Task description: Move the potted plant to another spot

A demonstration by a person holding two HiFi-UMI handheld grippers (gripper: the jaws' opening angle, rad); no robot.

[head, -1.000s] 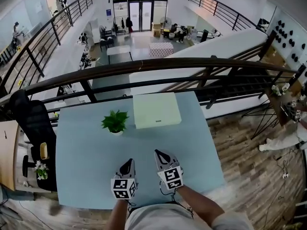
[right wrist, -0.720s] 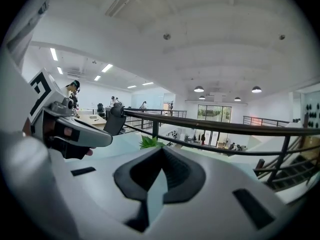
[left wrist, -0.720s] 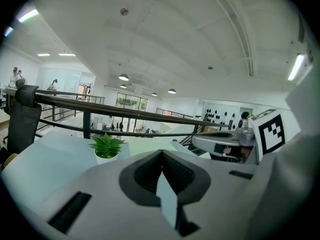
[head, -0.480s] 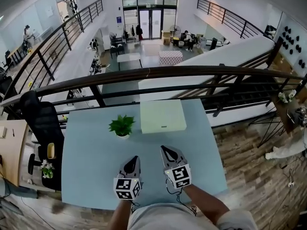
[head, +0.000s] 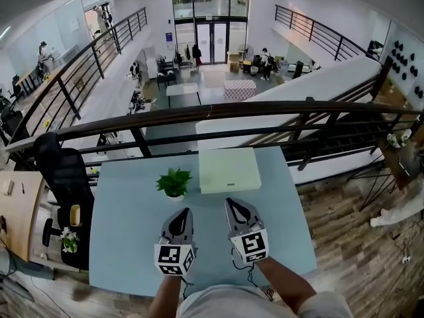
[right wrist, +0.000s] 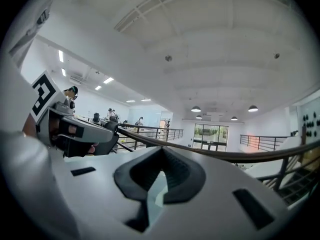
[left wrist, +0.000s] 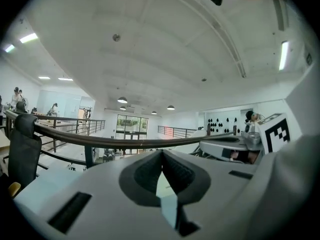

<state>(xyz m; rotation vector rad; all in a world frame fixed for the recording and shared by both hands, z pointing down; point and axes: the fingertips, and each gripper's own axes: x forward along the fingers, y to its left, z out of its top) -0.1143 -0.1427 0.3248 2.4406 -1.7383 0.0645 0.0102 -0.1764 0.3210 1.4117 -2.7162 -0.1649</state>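
1. Comparing this moment with a second before, we saw that the potted plant [head: 174,182] had not shifted on the pale blue table [head: 126,244]. It stood upright towards the far edge, just left of the white box [head: 229,170] and apart from it.
2. Both tools had drawn nearer to it. The left gripper [head: 181,212] pointed at the pot from the near side with a little bare table between, and the right gripper [head: 232,203] lay beside it, aimed more at the box.
3. Both gripper views had tipped upward. The green leaves that showed above each claw a moment earlier had dropped out of sight, leaving ceiling, lamps and the dark railing [head: 199,111].
4. Each claw was pressed together at its tips, with nothing between the pads.
5. We judged that neither tool had hold of the plant. It could be a spot still to be left or one already reached, and the scene fitted both.
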